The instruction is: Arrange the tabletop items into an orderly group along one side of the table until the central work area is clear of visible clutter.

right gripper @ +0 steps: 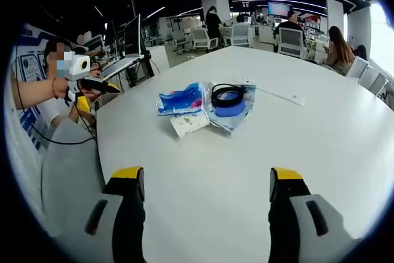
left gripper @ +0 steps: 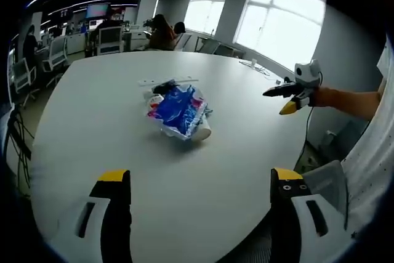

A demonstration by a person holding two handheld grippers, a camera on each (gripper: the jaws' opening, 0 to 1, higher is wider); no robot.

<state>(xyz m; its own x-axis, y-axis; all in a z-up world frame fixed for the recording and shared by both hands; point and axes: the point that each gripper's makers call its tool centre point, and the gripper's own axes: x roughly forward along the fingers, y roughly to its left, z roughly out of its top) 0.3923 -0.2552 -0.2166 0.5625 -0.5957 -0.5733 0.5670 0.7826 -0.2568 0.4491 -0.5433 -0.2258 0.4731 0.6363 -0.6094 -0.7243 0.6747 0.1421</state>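
Two grippers, both yours, stand spread wide and hold nothing. The left gripper [left gripper: 200, 183] rises from the bottom of the left gripper view with bare bench [left gripper: 92, 109] between its jaws. The right gripper [right gripper: 206, 180] does the same at the bottom of the right gripper view. That wide stance suits an approach, I judge, since nothing has been picked up.

The clutter sits in one loose heap at the middle of each frame, well apart from both grippers. In the right gripper view you can read it best: a blue and white plastic bag [right gripper: 181, 100] lies crumpled to the left, a white paper cup [right gripper: 189, 122] lies on its side just below it, and a black coiled cable [right gripper: 228, 95] rests on a blue round thing over clear wrapping to the right. A thin white strip [right gripper: 277, 95] lies flat just beyond the heap, toward the upper right.

In the left gripper view the same heap shows as the bag [left gripper: 178, 110] with the cup [left gripper: 198, 132] at its lower right.

Because the heap occupies the bench's centre, the whole task is still ahead. Your right gripper appears at the right of the left gripper view [left gripper: 289, 95], hanging off the bench edge.
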